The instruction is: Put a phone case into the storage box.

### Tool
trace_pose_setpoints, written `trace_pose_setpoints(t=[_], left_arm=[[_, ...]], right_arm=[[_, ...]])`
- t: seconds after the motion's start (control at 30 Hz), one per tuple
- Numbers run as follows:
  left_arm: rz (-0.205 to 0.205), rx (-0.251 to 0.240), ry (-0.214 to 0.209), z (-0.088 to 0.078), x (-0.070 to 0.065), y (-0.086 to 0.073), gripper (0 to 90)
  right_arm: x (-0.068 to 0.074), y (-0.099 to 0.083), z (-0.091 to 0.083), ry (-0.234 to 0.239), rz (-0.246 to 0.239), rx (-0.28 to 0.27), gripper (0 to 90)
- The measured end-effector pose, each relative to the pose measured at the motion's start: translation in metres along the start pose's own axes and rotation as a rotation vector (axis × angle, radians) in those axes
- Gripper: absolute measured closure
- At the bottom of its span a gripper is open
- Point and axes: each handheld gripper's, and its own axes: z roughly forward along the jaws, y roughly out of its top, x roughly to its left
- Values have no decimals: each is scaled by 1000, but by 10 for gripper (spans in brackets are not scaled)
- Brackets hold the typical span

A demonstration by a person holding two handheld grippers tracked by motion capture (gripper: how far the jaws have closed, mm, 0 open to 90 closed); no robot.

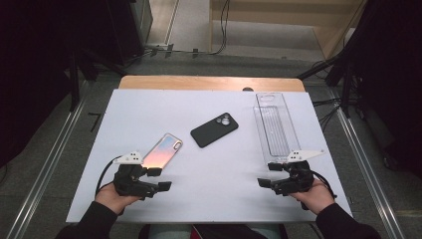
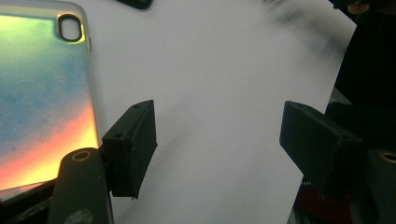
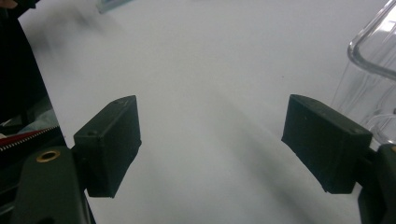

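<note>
My left gripper (image 1: 158, 178) hangs released, jaws wide over bare white table (image 1: 214, 169), just beside the near end of the iridescent phone case (image 1: 162, 151). My right gripper (image 1: 271, 175) is equally unclenched, grasping nothing, near the clear tray (image 1: 274, 127). A black phone case (image 1: 214, 129) lies farther out, mid-table.

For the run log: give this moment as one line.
left gripper: open, beside rainbow case, not touching | right gripper: open, empty, beside clear tray | black case: mid-table, untouched
</note>
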Motion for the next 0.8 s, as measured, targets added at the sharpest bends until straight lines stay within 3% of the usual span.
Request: trace_pose_setpoints(t=[0.17,0.23,0.27,0.3,0.33,0.43,0.53,0.6,0.67,0.8], left_arm=[[-10,-29,11,-3,1,1,233],[-6,-46,-1,-5,0,3,165],[-12,-43,-6,-5,0,4,65],[-17,-35,-16,-5,0,5,65],[-21,-15,-32,-3,1,5,0],[-35,61,-62,1,2,5,0],[-9,80,-22,1,0,7,0],[1,70,10,0,-1,10,3],[4,53,17,-2,-1,13,20],[-21,27,60,-4,4,20,32]], right_arm=[[2,-1,0,2,-2,8,174],[2,-1,0,1,-7,6,174],[2,-1,0,2,-1,9,174],[2,-1,0,2,-1,9,174],[2,-1,0,2,0,8,174],[1,-1,0,3,2,2,174],[1,-1,-1,3,5,-1,174],[1,-1,-2,2,7,-8,174],[1,-1,-2,0,7,-5,174],[0,-1,-1,-3,7,-4,174]])
